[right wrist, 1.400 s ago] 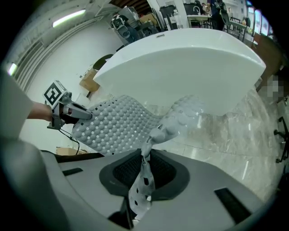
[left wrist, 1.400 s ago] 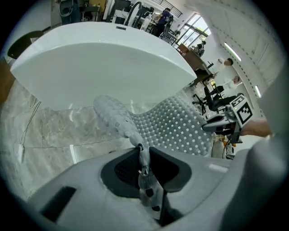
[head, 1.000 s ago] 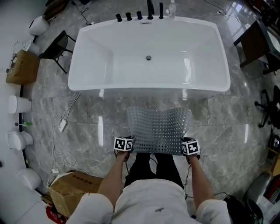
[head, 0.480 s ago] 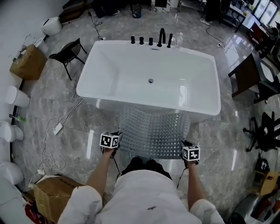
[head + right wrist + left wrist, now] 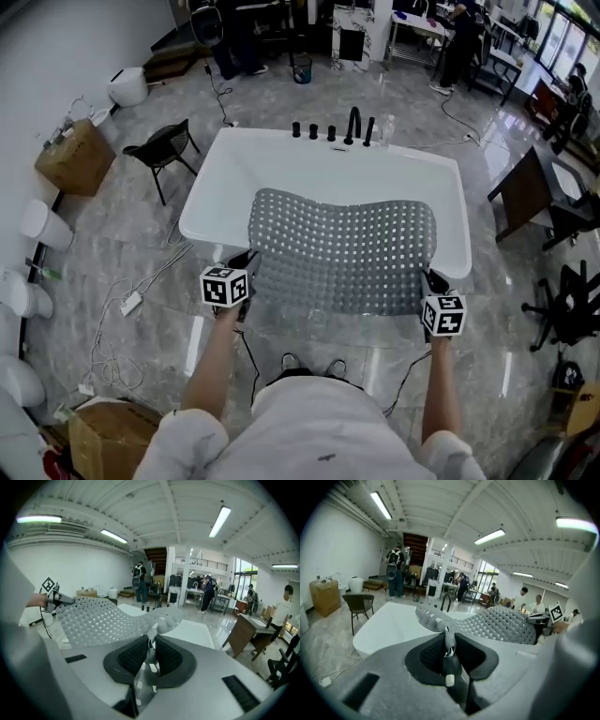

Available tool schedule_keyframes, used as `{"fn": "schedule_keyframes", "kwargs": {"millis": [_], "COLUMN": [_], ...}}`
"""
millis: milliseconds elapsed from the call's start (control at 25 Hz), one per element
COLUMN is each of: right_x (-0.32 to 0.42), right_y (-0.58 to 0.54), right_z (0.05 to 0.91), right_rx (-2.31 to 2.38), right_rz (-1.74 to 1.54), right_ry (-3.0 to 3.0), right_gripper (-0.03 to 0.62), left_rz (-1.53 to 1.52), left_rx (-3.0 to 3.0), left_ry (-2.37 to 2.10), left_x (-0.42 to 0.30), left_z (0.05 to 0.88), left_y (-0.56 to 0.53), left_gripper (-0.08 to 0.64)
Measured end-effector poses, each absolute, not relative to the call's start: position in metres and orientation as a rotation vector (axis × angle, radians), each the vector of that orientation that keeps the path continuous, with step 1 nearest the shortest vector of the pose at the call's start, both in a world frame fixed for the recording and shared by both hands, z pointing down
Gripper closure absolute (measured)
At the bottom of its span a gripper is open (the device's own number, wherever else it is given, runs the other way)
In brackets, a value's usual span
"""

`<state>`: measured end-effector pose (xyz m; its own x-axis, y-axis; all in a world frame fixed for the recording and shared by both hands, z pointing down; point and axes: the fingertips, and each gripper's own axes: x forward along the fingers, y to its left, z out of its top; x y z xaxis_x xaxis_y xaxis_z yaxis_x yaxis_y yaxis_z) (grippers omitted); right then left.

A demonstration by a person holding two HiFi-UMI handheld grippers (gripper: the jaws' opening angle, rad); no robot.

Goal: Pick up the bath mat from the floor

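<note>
The bath mat (image 5: 342,251) is off the floor, stretched between the left claw (image 5: 245,265) and right claw (image 5: 429,280), each clamped on a corner; the pick-up looks done.

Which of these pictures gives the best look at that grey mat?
The head view: the whole mat shows from above, spread over the tub, its near corners pinched in the left tongs and right tongs. Each gripper view shows only its own pinched corner up close and the rest at a flat angle.

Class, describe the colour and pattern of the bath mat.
The bath mat is grey with a regular grid of small holes, clearest in the head view.
</note>
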<state>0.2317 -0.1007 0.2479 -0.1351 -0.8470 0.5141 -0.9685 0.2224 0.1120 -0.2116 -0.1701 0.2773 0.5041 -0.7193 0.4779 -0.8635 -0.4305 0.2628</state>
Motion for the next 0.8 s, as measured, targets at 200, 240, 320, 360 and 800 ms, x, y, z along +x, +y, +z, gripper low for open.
{"fn": "schedule_keyframes", "kwargs": {"millis": [200, 240, 320, 360, 800], "right_x": [0.238, 0.241, 0.245, 0.247, 0.257], "right_y": [-0.115, -0.116, -0.118, -0.118, -0.069], "right_z": [0.144, 0.124, 0.086, 0.068, -0.087], "right_rx": [1.795, 1.822, 1.883, 1.915, 2.113], "right_rz": [0.118, 0.076, -0.004, -0.038, -0.406], "right_ry": [-2.111, -2.124, -2.156, -2.178, -2.403], "right_gripper": [0.538, 0.538, 0.538, 0.538, 0.537], "left_rz": [0.214, 0.174, 0.092, 0.051, -0.325], "left_rx": [2.451, 2.489, 2.555, 2.583, 2.772], "left_ry": [-1.403, -1.421, -1.462, -1.482, -1.647], "left_x": [-0.22, -0.221, -0.224, -0.226, -0.251], "left_z": [0.16, 0.138, 0.096, 0.076, -0.079], "left_y": [-0.189, -0.19, -0.192, -0.192, -0.156], "left_gripper": [0.494, 0.494, 0.495, 0.495, 0.495]}}
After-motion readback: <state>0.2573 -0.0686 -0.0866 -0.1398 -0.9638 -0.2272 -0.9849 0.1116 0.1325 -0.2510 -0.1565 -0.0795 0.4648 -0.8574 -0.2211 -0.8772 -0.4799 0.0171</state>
